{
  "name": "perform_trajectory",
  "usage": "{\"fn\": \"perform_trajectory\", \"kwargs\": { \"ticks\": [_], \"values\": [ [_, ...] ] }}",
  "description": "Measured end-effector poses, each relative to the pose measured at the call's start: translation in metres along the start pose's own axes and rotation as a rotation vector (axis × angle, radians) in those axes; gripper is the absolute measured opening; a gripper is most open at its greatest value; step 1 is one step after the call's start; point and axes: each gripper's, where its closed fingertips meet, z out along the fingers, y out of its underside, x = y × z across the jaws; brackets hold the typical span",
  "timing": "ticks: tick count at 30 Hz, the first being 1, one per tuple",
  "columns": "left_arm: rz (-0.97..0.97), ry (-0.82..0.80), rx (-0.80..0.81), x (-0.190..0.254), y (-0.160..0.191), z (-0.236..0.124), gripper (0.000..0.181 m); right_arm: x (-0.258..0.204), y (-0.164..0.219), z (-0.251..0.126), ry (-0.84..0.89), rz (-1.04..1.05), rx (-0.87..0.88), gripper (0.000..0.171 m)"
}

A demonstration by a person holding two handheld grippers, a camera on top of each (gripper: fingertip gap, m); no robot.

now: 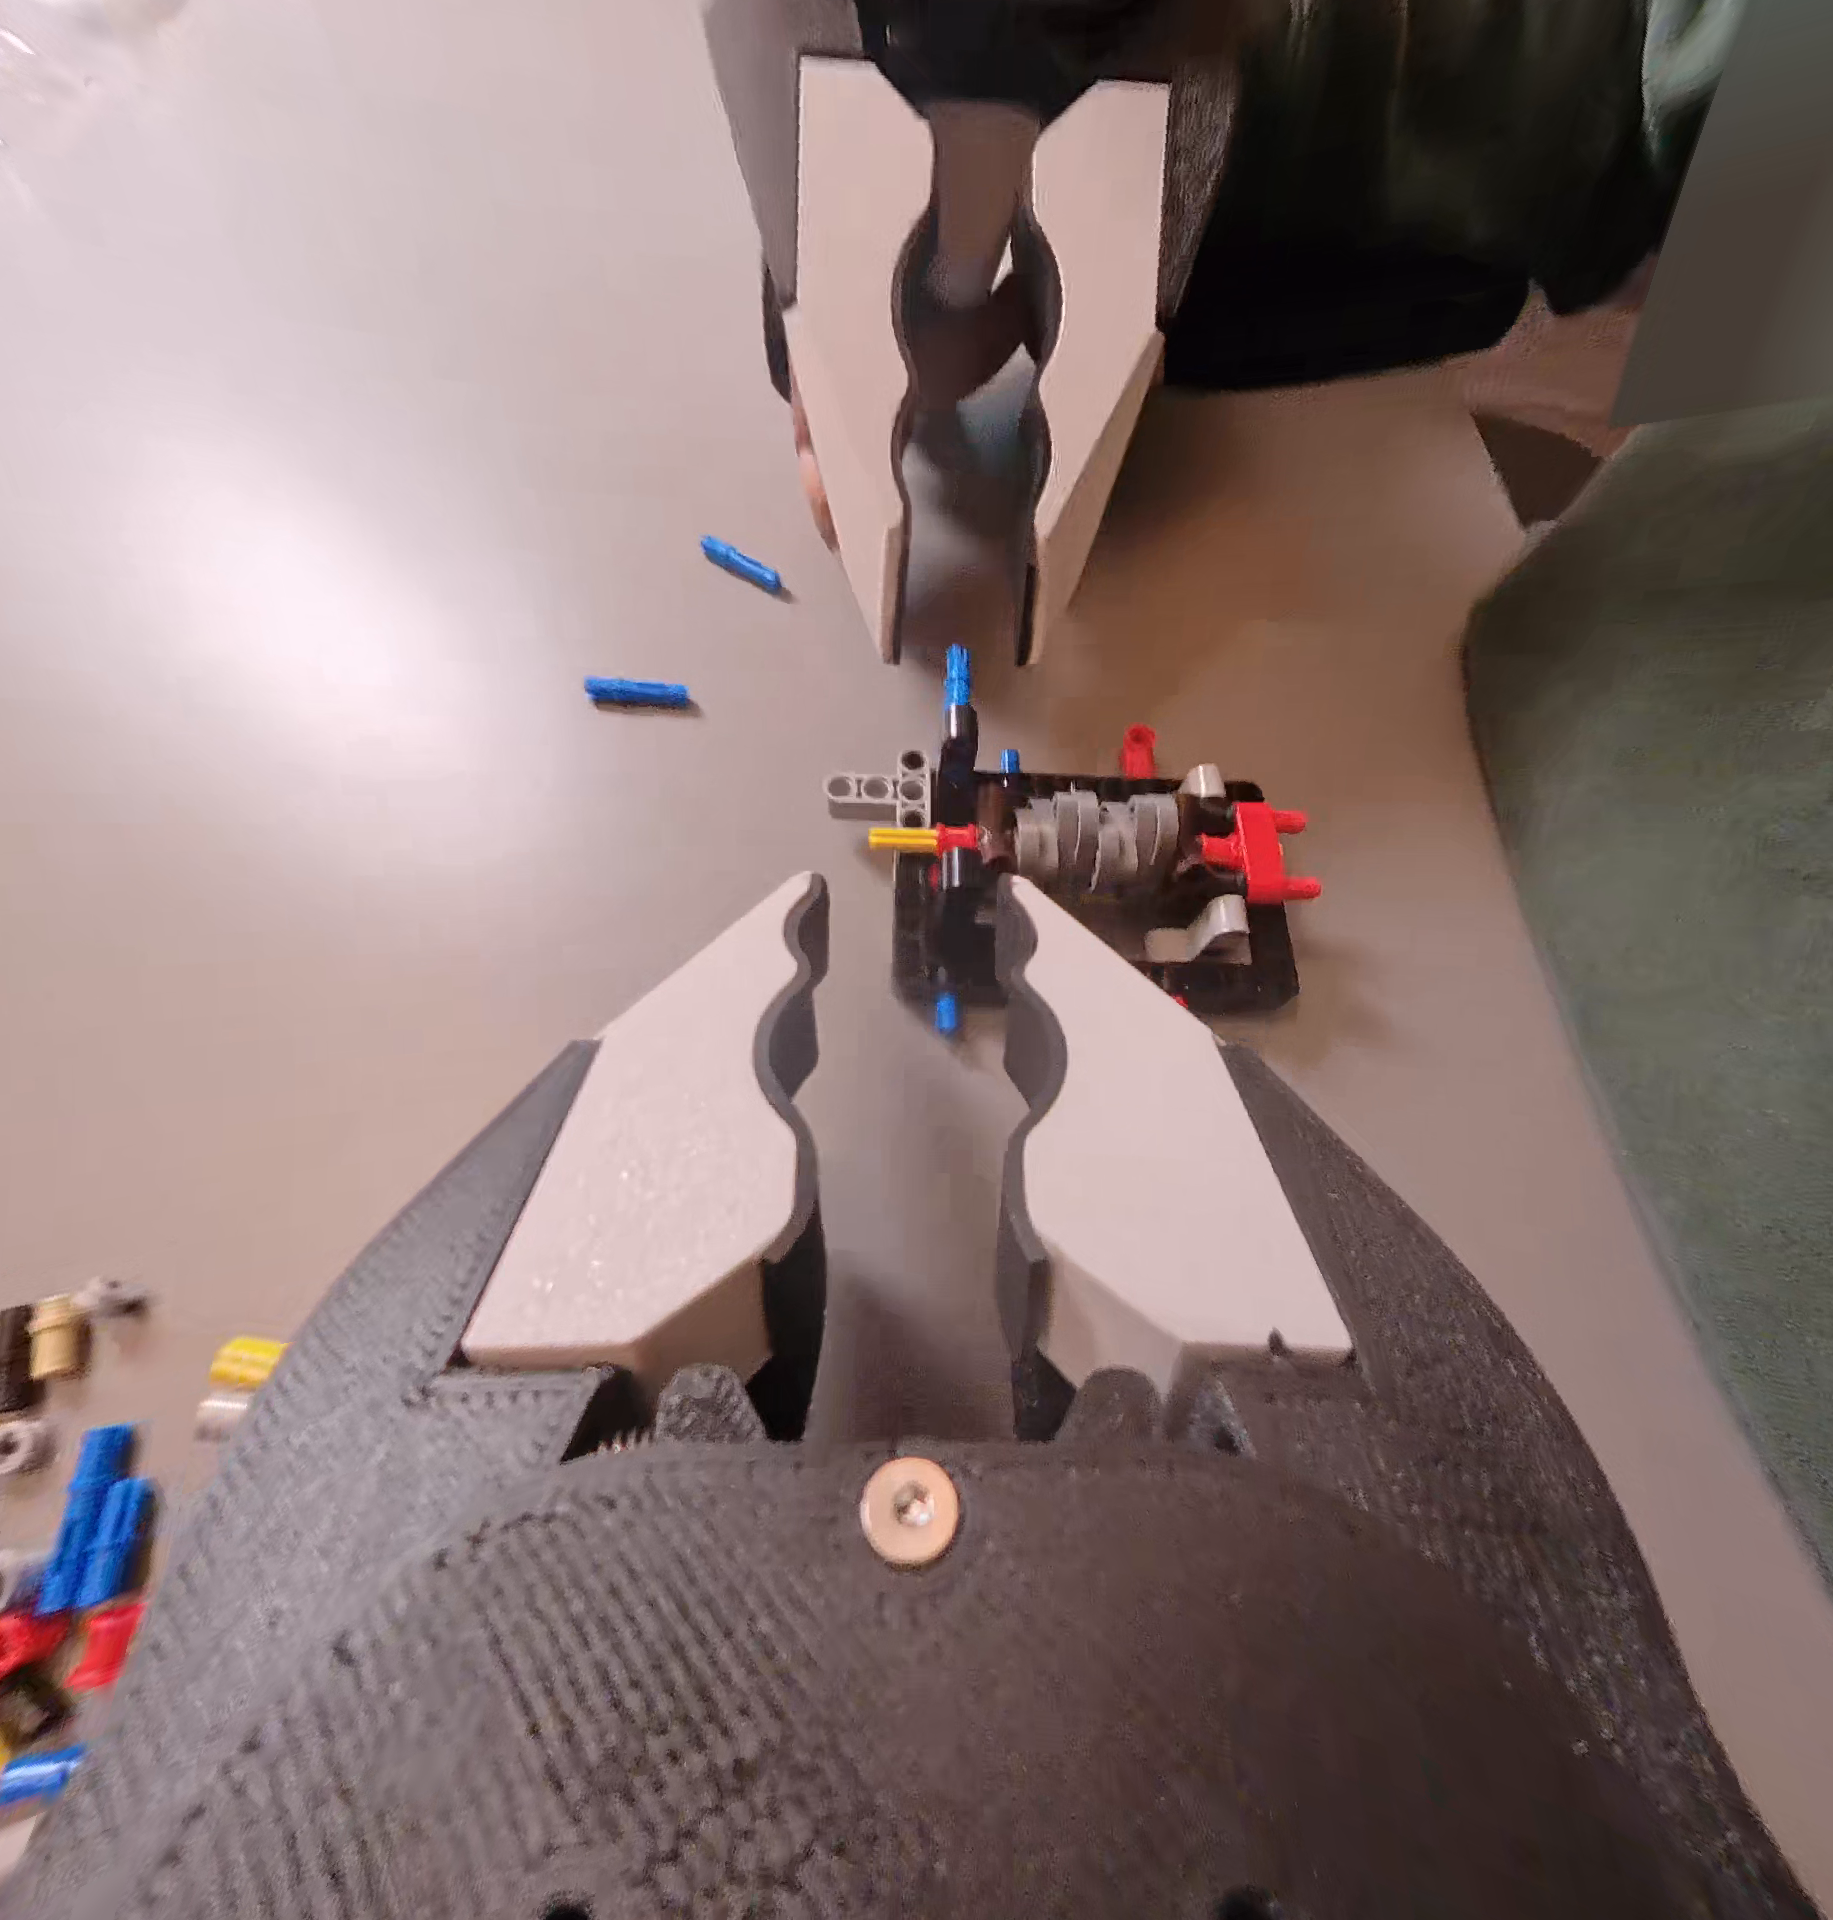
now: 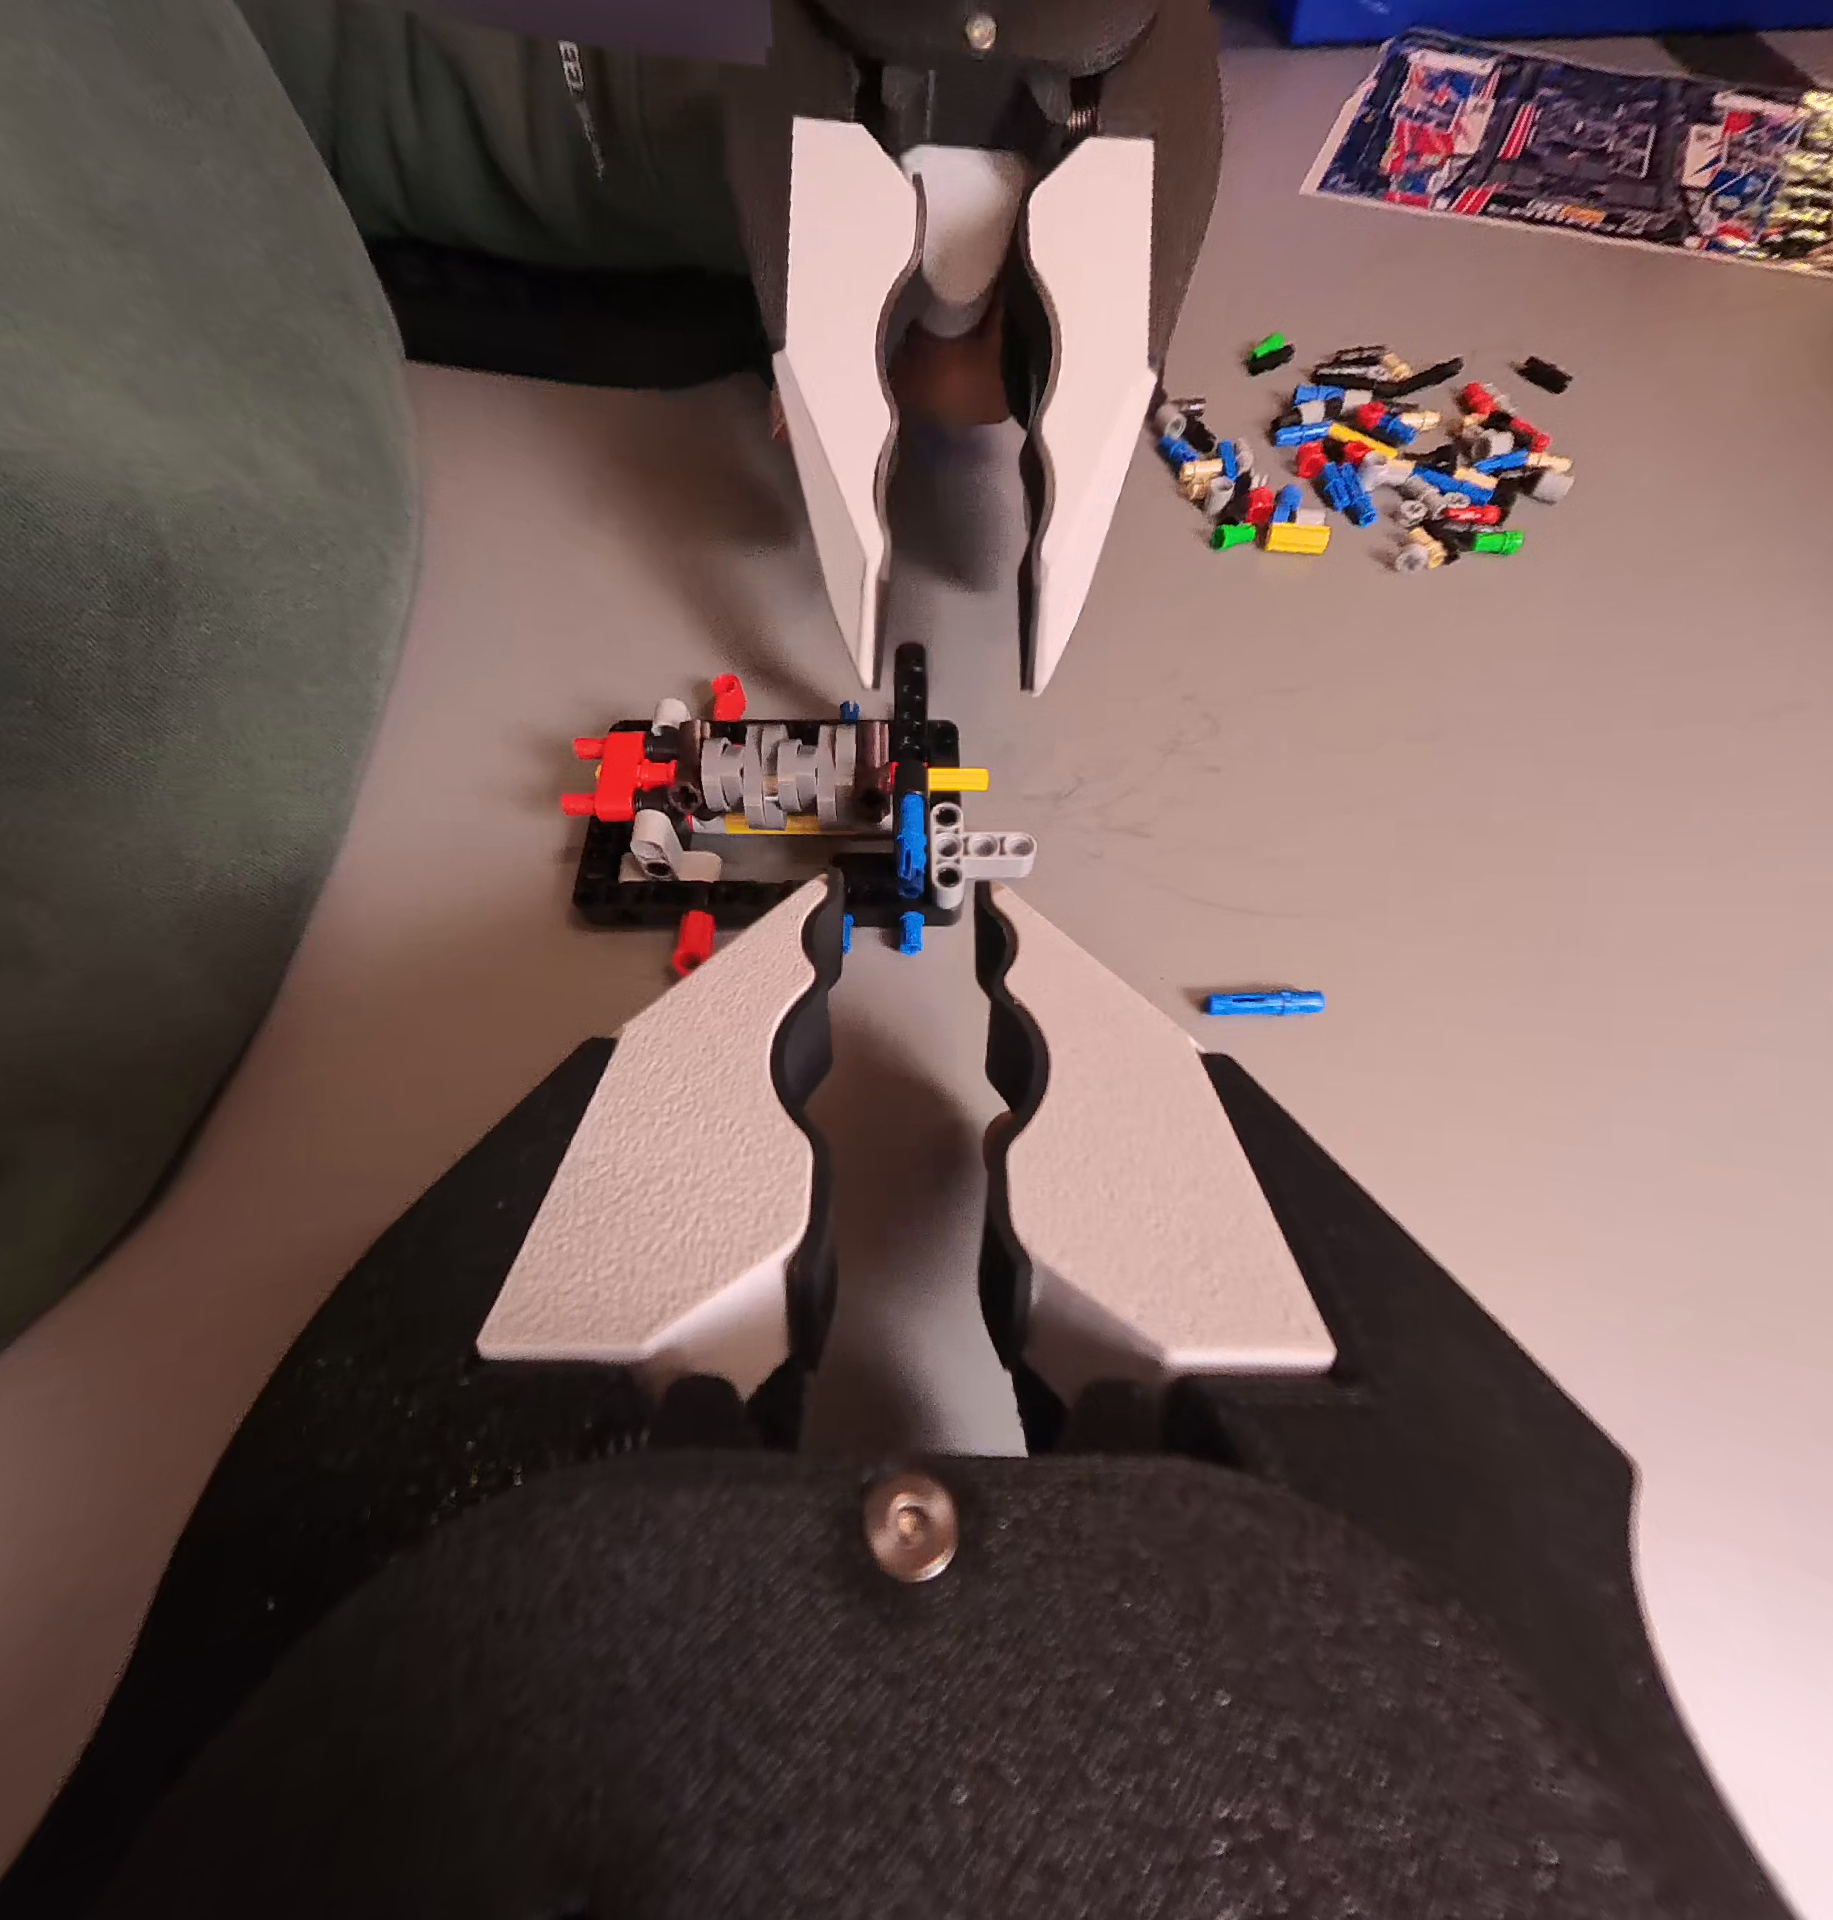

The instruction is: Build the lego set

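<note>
Black beams frame the half-built lego assembly (image 1: 1094,883), which we find lying flat on the grey table (image 1: 320,520) a little to the 1 o'clock side of centre in the left wrist view and at about 10 o'clock from centre in the right wrist view (image 2: 777,810). Grey gear-like rings sit along its middle, a red connector (image 1: 1260,852) caps one end, and a pale grey cross-shaped beam (image 2: 969,847) with a yellow axle (image 2: 956,779) sticks out at the other. We hold the left gripper (image 1: 914,896) with its jaws spread, nothing between them, one fingertip (image 1: 1021,909) over the frame's near corner. Facing it from 12 o'clock, the right gripper (image 1: 959,649) is also parted and empty, its tips just above a blue pin (image 1: 957,675) standing up from the frame. In the right wrist view that same gripper (image 2: 904,902) frames the frame's blue pegs, and the left one (image 2: 948,675) hangs at 12 o'clock over a black upright beam (image 2: 909,686). Two loose blue pins (image 1: 637,691) lie at 10 o'clock in the left view. A pile of small mixed parts (image 2: 1379,457) lies at 2 o'clock in the right view, with a printed sheet (image 2: 1587,156) beyond it. A green sleeve (image 2: 143,623) fills the 9 o'clock edge.
</note>
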Motion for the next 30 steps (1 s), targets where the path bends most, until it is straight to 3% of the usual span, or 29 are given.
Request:
{"fn": "perform_trajectory", "kwargs": {
  "ticks": [8,16,22,30],
  "values": [
    [0.005,0.003,0.035,0.009,-0.013,0.016,0.025,-0.001,0.006,0.012,0.017,-0.023,-0.046,0.016],
    [0.016,-0.012,0.053,0.009,-0.018,0.019,0.027,-0.002,0.012,0.000,0.013,-0.038,-0.098,0.015],
    [0.046,-0.006,0.028,0.014,-0.024,0.037,0.028,-0.004,0.013,0.006,0.036,-0.077,-0.123,0.004],
    [0.069,-0.045,0.004,0.013,-0.023,0.045,0.011,-0.003,0.012,0.008,0.055,-0.089,-0.112,0.004]
  ]
}}
